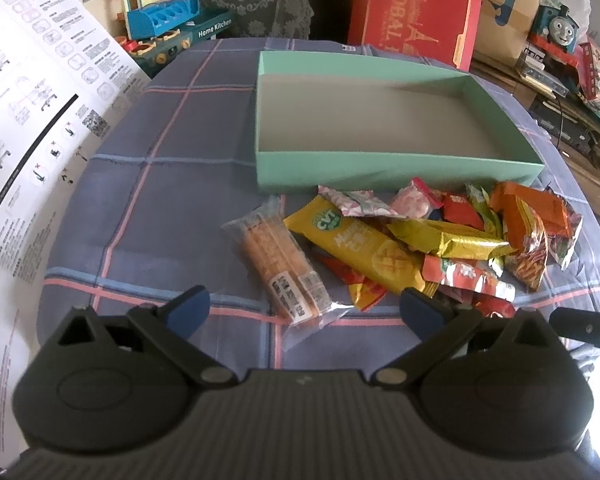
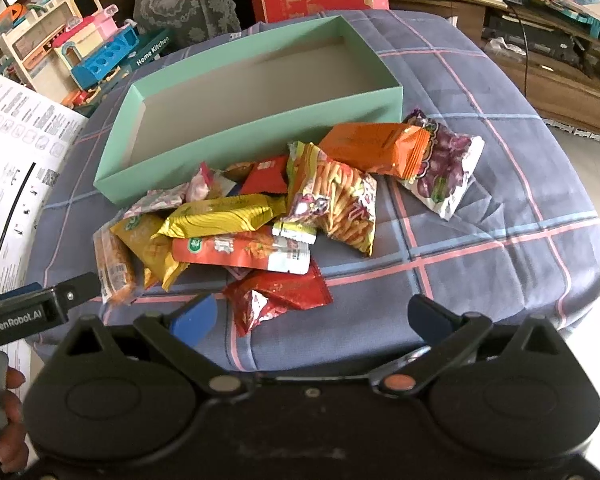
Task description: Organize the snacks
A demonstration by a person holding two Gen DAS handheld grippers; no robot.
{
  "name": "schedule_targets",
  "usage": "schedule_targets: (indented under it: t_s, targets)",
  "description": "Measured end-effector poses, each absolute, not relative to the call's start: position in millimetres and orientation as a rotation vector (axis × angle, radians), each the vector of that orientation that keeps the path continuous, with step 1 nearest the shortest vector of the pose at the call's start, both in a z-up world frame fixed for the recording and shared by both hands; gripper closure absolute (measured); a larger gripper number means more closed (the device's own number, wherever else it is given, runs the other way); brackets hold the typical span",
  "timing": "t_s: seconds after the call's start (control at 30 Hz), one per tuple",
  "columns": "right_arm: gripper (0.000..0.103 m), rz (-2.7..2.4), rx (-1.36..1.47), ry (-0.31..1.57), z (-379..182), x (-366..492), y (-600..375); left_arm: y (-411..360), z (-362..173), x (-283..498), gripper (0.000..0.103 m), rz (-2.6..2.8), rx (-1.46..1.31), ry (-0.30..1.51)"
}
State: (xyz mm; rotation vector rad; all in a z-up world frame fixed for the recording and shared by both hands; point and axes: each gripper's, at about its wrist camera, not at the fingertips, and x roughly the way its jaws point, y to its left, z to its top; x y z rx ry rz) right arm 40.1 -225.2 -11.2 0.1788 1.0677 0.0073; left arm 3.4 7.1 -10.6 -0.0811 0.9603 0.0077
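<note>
Nothing is being carried yet: the left tool (image 1: 304,306) is hovering with its jaws apart over the clear-wrapped biscuit pack (image 1: 281,267), likely the first pick. The snack pile (image 2: 260,216) is lying on the plaid surface (image 2: 500,216) just before the empty green box (image 2: 256,136). The right tool (image 2: 312,316) is also gaping, above a red packet (image 2: 278,294). Lower wrappers are partly buried, their labels unreadable.

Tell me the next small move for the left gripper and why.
Probably lower the open left gripper onto the clear-wrapped orange biscuit pack. It lies nearest, at the edge of the snack pile, between the fingertips' line, and the mint-green cardboard box behind it holds nothing yet.
</note>
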Motion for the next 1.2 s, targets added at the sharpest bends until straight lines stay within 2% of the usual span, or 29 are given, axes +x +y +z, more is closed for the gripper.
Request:
schedule_targets:
  t_s: [0.73,1.13,1.2]
  targets:
    - [0.000,0.118,0.216,1.104,-26.7,48.4,-220.3,26.6,-39.4,25.1,0.000,0.077,-0.152,1.036]
    - [0.000,0.295,0.206,1.031,-19.8,67.6,-193.7,29.6,-71.8,57.5,0.000,0.146,-0.077,1.060]
    - [0.005,0.348,0.198,1.010,-16.6,73.1,-182.9,42.0,-74.1,57.5,0.000,0.156,-0.118,1.064]
